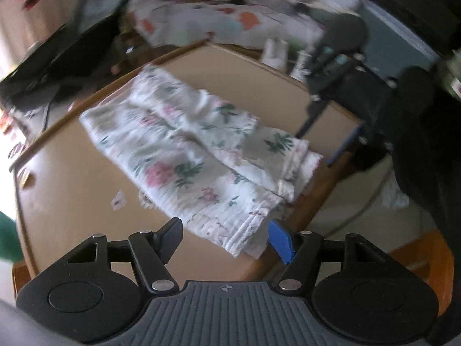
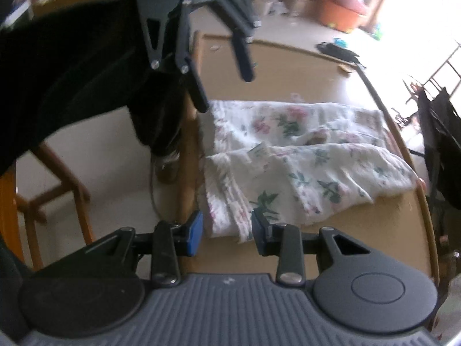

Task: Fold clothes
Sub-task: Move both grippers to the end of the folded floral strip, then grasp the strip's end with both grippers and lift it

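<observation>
A white floral garment (image 1: pixel 196 155) lies folded lengthwise on a tan table (image 1: pixel 72 190). One end hangs slightly past the table's edge. My left gripper (image 1: pixel 227 236) is open, its jaws on either side of the garment's near end, just above it. In the right wrist view the garment (image 2: pixel 302 155) lies rumpled across the table (image 2: pixel 374 230). My right gripper (image 2: pixel 227 230) is open with its jaws either side of the garment's near corner at the table edge. The left gripper (image 2: pixel 224 92) shows at the top of that view, open above the garment's far end.
A wooden chair (image 2: pixel 57 190) stands beside the table. A bed with patterned bedding (image 1: pixel 224 20) lies beyond the table. A dark bag (image 2: pixel 440 144) hangs at the table's right side. Small scraps (image 1: pixel 118 199) lie on the tabletop.
</observation>
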A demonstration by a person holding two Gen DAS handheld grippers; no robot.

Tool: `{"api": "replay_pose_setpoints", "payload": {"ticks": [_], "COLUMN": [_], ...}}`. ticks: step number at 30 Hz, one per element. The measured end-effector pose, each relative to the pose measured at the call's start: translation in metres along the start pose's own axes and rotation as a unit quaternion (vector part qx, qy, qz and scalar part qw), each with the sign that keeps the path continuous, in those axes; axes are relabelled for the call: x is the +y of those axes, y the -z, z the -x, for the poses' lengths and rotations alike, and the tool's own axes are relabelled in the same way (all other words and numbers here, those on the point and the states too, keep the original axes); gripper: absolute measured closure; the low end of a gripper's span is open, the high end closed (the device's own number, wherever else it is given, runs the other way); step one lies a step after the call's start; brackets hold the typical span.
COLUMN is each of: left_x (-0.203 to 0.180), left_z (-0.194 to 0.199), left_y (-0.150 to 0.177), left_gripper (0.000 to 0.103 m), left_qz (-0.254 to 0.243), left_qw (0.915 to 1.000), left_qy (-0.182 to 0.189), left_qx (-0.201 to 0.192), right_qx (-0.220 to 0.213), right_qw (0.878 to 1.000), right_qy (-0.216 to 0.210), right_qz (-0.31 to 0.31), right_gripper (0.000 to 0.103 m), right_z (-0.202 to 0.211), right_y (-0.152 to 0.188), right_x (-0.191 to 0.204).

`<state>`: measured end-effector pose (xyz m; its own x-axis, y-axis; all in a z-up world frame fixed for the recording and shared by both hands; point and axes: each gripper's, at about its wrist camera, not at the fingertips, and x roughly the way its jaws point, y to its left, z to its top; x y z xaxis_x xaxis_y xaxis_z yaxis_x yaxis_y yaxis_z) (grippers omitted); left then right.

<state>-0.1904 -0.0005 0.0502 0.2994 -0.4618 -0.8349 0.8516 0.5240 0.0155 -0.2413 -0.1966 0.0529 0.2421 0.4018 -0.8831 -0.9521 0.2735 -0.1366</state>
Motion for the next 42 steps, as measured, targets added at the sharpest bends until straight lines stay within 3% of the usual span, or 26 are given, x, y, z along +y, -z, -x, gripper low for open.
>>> {"api": "replay_pose_setpoints", "payload": {"ticks": [6,12,18,20,25,33,42], "left_x": [-0.013,-0.021,-0.014,-0.012,-0.01,-0.022,-0.025], "left_z": [-0.013,-0.031,-0.033,-0.037,-0.039,-0.035,-0.022], "left_y": [-0.003,-0.006,-0.011,-0.012,-0.012,-0.005,-0.014], "left_gripper": [0.036,0.041,0.055,0.074,0.076,0.084,0.089], "left_qz": [-0.097,-0.149,-0.127,-0.127,-0.124,-0.128,-0.113], "left_qw": [0.9946,0.9861,0.9863,0.9858,0.9849,0.9851,0.984], "left_qy": [0.036,0.066,0.1,0.101,0.112,0.107,0.134], "left_qx": [-0.006,0.032,0.032,0.043,0.047,0.041,0.035], "right_qx": [0.009,0.015,0.011,0.013,0.014,0.027,0.002], "right_qw": [1.0,0.999,0.999,0.999,0.998,0.997,0.987], "right_qy": [-0.017,-0.031,-0.038,-0.043,-0.054,-0.054,-0.09], "right_qz": [0.021,0.028,0.016,0.013,-0.006,-0.038,-0.134], "right_gripper": [0.066,0.066,0.066,0.066,0.067,0.091,0.092], "right_z": [-0.011,-0.02,-0.022,-0.023,-0.024,-0.026,-0.005], "right_y": [-0.003,-0.002,-0.005,-0.006,-0.006,-0.01,-0.011], "right_x": [-0.002,-0.007,-0.013,-0.016,-0.022,-0.033,-0.06]}}
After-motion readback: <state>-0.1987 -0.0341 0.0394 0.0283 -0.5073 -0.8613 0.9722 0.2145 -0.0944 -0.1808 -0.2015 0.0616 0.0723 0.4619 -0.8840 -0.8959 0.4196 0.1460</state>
